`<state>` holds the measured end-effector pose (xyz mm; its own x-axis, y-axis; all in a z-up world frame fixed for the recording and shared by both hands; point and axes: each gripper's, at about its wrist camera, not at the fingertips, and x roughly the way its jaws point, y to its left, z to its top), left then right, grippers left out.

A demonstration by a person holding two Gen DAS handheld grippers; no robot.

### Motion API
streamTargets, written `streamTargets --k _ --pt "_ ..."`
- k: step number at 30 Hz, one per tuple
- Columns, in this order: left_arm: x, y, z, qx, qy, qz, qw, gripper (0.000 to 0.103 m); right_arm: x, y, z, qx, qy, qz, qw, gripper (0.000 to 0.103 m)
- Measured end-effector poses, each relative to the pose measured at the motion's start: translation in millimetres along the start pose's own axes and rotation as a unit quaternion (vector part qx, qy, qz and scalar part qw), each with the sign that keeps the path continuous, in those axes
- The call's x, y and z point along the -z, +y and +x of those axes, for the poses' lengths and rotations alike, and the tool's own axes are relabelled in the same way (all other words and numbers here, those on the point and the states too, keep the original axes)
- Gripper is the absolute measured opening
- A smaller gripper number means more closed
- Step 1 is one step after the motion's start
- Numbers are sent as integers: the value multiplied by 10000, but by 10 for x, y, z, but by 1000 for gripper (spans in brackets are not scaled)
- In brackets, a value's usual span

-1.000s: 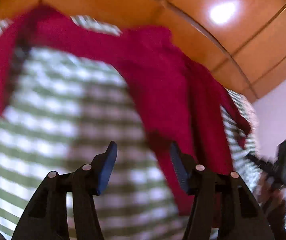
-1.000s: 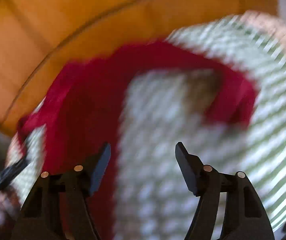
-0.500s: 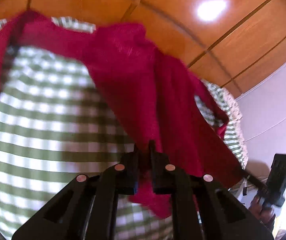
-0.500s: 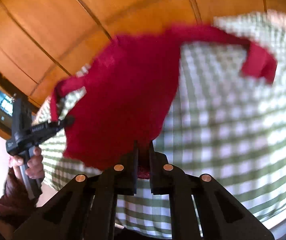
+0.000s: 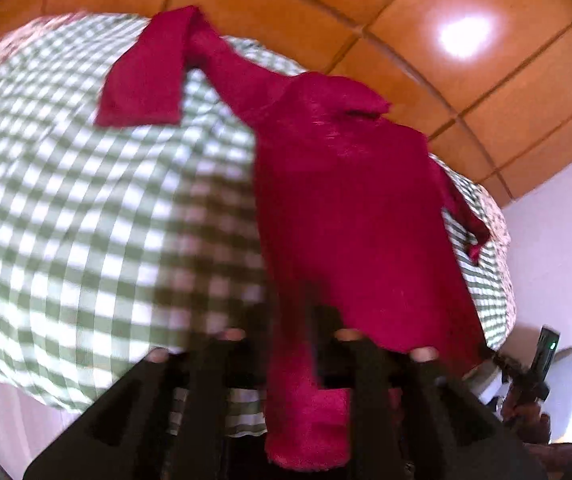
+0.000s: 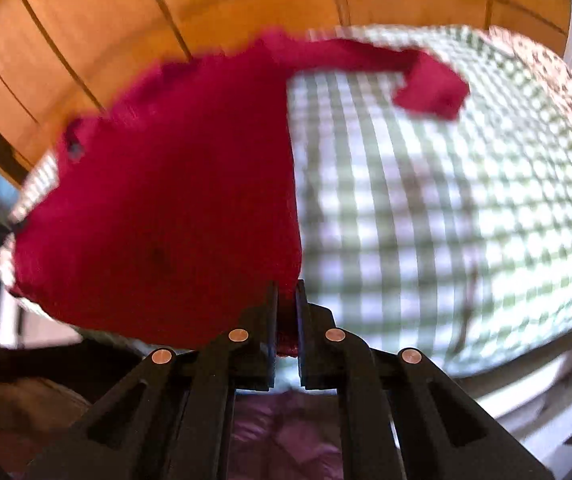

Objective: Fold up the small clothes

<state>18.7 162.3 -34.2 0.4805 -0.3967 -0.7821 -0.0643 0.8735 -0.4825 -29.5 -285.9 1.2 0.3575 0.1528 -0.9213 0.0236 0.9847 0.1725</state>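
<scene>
Left gripper [image 5: 292,320] fingers reopening around red garment [image 5: 350,208]; right gripper [image 6: 286,300] stays clamped on hem

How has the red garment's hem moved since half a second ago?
Yes. The red garment hem, pinched by the right gripper, now overhangs the checked cloth's near edge.

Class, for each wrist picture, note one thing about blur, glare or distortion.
Left wrist view: motion blur smears the left gripper and red garment; a bright glare spot sits on the wooden floor. Right wrist view: the checked cloth bulges from fisheye distortion; the right gripper looks sharp.
</scene>
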Motion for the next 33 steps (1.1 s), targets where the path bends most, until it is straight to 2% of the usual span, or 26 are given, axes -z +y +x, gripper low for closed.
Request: streamTargets --k 1,3,5,7,8,9,11,13,15,16,19,23,25,27,28,33 --pt "57 80 27 18 -48 -160 9999 62 55 -13 55 72 91 28 9999 7" --pt "173 218 38 77 -6 -329 9994 62 111 -32 179 76 242 45 9997 7" --pt "285 234 141 163 98 -379 9991 62 80 -42 156 -98 270 -30 9996 16" --pt "380 227 219 230 197 -344 9989 62 -4 -30 49 -46 121 -142 9998 54" --pt "436 186 287 220 269 -258 9991 59 -66 -16 -14 54 -22 -185 9998 59" --pt "476 139 348 139 326 -183 9992 55 -132 2 -52 86 -166 -224 9996 60" --pt "542 49 486 -60 506 -19 9987 26 -309 98 -62 26 -404 -330 9986 60" --pt "551 -5 539 -307 481 118 9983 18 -494 253 27 -53 -533 -438 9976 60" --pt "498 -8 481 -373 337 158 9986 18 -696 450 204 -172 -642 -501 9965 60" --pt "450 18 416 -470 181 130 9986 19 -754 523 282 -190 -669 -492 9964 60" --pt "134 296 110 -1024 -523 -280 9930 42 -925 805 581 -384 -592 -373 9968 60" --pt "-274 630 -108 -1709 -1042 -695 9773 48 -944 1004 890 -453 -508 -227 9974 61" --pt "-536 762 -99 -2011 -1159 -835 9691 53 -890 1068 950 -324 -630 -296 9970 69" --pt "-720 778 -65 -2098 -1251 -884 9657 64 -829 1116 962 -293 -812 -410 9954 75" --pt "-806 780 -45 -2143 -1303 -823 9645 74 -799 1150 971 -180 -866 -535 9946 76" --pt "-1307 478 405 -2599 -1227 -490 9566 82 -807 1250 1032 -8 -948 -584 9938 89"
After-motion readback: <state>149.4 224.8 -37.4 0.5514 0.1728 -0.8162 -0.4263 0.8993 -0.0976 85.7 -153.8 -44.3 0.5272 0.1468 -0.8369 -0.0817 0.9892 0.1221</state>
